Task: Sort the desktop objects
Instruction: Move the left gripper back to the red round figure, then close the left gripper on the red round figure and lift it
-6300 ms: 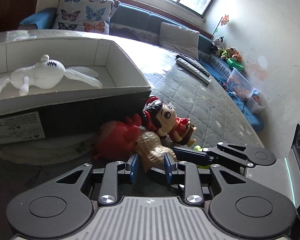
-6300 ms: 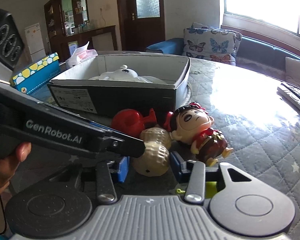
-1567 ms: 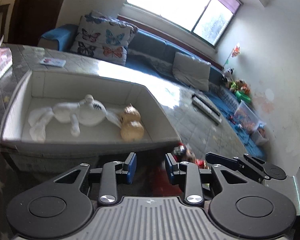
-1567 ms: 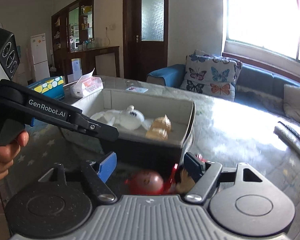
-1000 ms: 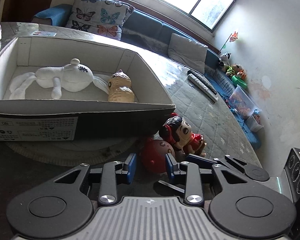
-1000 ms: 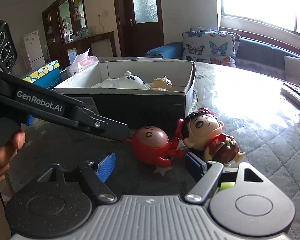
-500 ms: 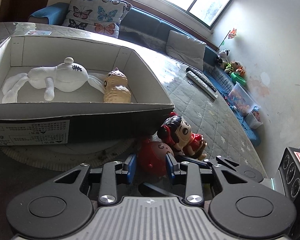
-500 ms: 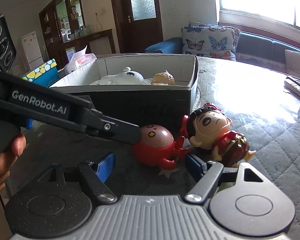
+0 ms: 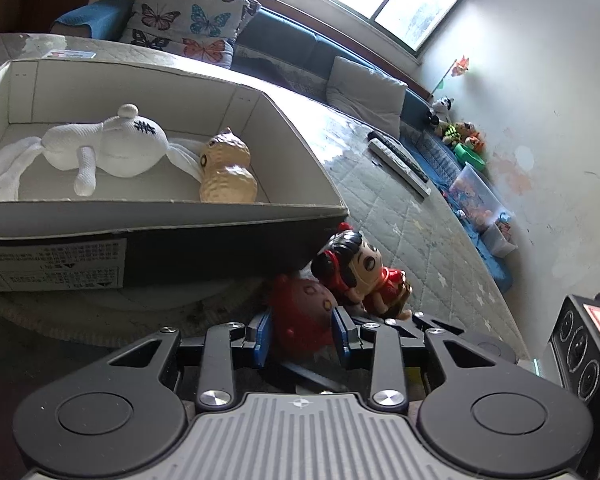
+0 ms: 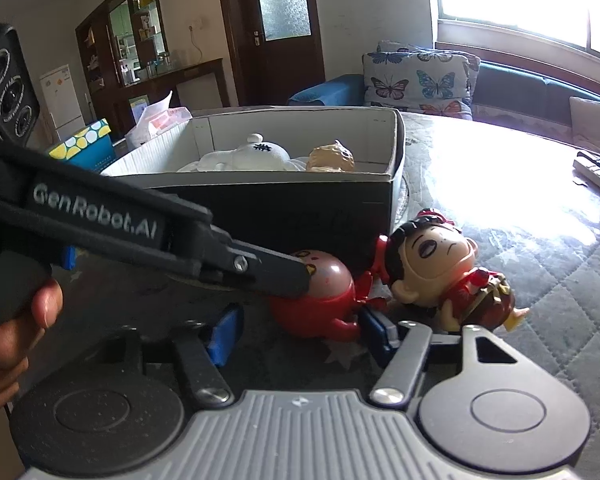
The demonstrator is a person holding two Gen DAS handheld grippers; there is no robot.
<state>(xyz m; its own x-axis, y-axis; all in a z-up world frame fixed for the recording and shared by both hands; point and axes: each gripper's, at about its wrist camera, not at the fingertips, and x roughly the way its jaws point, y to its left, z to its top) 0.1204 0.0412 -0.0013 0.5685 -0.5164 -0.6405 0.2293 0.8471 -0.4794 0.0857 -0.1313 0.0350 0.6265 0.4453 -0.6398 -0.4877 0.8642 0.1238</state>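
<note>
Two toys, the white plush [image 9: 112, 148] and peanut figure [image 9: 226, 172], already lie in the box [image 9: 160, 216], while the left gripper [image 9: 302, 334] brackets the red toy [image 9: 300, 312] (grip unclear), the right gripper [image 10: 300, 330] gapes wide, and the doll [image 10: 444, 272] waits.

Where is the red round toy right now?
The red round toy lies on the table in front of the box, between the left gripper's open fingers, with the doll beside it.

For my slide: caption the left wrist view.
Left hand-held gripper straddles red round toy beside doll, below the box.
</note>
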